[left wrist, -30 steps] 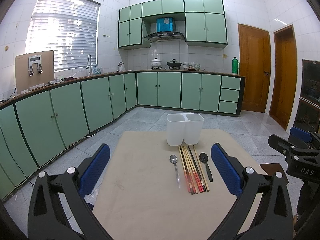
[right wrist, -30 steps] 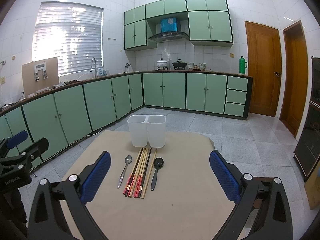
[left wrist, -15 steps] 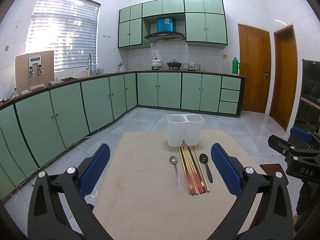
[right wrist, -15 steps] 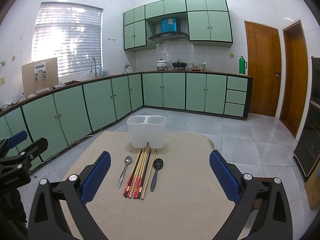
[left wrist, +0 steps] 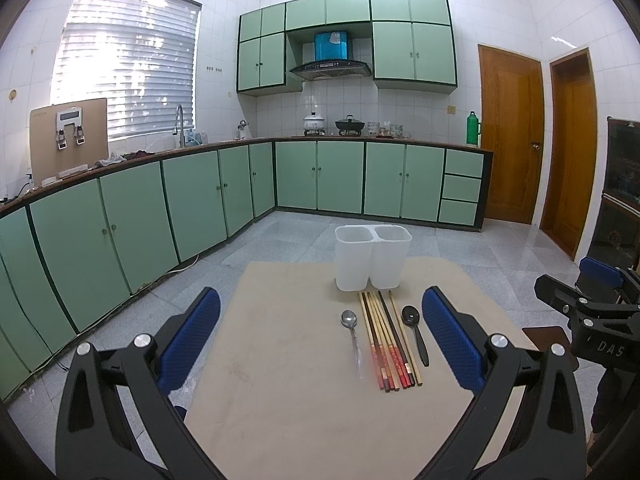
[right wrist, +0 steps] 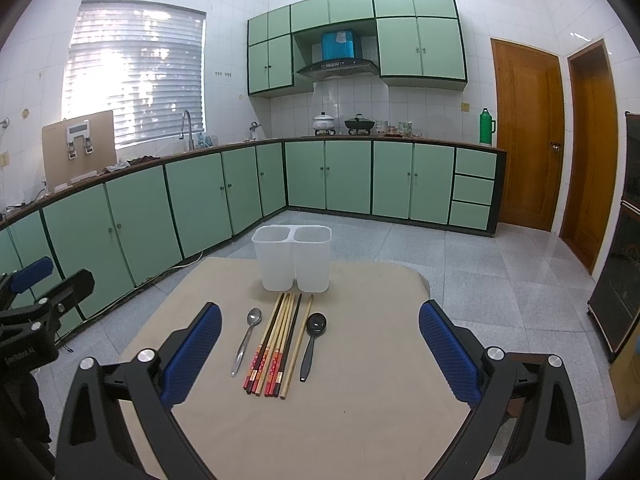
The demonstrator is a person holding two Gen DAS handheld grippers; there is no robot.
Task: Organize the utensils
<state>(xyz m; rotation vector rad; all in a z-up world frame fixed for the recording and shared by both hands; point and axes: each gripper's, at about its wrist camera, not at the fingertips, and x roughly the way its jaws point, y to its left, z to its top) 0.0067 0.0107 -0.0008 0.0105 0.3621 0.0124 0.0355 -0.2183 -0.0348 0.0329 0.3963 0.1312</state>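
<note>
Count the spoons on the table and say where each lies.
2. The metal spoon lies left of the chopsticks; the black spoon lies right of them. Both are in front of the white two-compartment holder, whose insides are not fully visible.

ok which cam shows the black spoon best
The right wrist view: the black spoon lies fully visible between the open fingers, near frame centre. The left wrist view shows it whole too, but off to the right, close beside the right finger's blue pad.
</note>
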